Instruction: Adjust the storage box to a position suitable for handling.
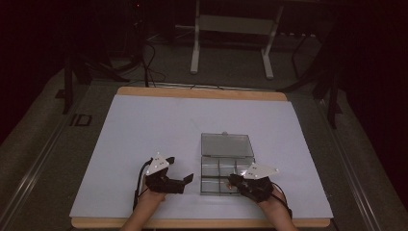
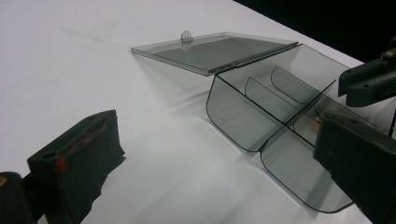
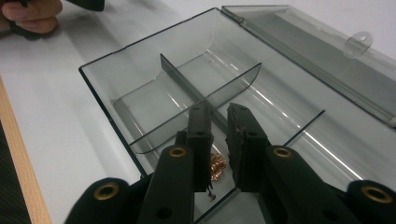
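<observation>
Clear smoky plastic box (image 1: 226, 168) at 5 o'clock on white tabletop (image 1: 144, 130), lid (image 1: 226, 144) hinged flat toward 12, dividers inside. Wood edging, dim room beyond. Left gripper (image 1: 185, 180) spread wide beside it. Right gripper (image 3: 218, 135) narrowly parted over coppery bit (image 3: 215, 163), pinching nothing.

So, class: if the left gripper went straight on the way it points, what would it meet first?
Probably the side wall of the clear box, which lies ahead between its open jaws; depth is hard to judge.
</observation>
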A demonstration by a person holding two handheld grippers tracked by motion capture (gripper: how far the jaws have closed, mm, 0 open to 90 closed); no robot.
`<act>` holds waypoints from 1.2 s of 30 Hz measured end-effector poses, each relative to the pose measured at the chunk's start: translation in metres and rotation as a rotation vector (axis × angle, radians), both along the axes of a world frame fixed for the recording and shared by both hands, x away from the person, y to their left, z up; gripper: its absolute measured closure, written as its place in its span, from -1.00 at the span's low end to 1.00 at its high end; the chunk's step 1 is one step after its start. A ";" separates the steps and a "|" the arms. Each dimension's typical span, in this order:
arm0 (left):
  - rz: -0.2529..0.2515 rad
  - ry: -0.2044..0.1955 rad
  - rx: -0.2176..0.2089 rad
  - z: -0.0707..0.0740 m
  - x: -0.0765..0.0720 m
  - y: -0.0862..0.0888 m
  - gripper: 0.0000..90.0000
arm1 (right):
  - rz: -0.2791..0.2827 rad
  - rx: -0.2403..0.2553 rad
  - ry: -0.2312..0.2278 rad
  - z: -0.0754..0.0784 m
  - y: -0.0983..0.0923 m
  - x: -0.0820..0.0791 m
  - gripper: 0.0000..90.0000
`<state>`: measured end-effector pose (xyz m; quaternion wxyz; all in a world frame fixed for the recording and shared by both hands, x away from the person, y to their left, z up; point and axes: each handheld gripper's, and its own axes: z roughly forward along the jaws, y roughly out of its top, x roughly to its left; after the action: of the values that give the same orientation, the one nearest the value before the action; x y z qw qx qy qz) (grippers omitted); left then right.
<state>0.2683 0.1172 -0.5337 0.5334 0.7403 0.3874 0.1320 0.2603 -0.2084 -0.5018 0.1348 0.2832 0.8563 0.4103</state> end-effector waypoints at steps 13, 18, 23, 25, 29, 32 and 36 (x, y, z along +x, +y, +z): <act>0.009 0.003 -0.015 0.002 0.000 -0.001 -0.97 | -0.044 0.033 -0.039 0.016 -0.016 0.006 0.57; 0.004 -0.006 -0.028 0.002 0.001 -0.001 -0.97 | -0.059 0.034 -0.068 0.020 -0.021 0.008 0.44; 0.000 -0.027 -0.038 0.003 0.001 -0.003 -0.97 | -0.090 0.037 -0.088 0.025 -0.028 0.012 0.30; -0.001 -0.032 -0.040 0.004 0.001 -0.004 -0.97 | -0.126 0.056 -0.102 0.028 -0.034 0.015 0.19; 0.009 -0.036 -0.024 0.005 0.004 -0.005 -0.97 | -0.184 0.037 -0.141 0.030 -0.041 0.018 0.21; 0.022 -0.053 0.015 0.005 0.006 -0.005 -0.97 | -0.195 0.046 -0.141 0.029 -0.045 0.021 0.15; 0.026 -0.071 0.048 0.006 0.009 -0.006 -0.97 | -0.244 0.034 -0.144 0.028 -0.050 0.025 -0.09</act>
<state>0.2769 0.1117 -0.5275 0.5273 0.7426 0.3744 0.1742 0.2852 -0.2587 -0.4740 0.2400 0.3571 0.7967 0.4245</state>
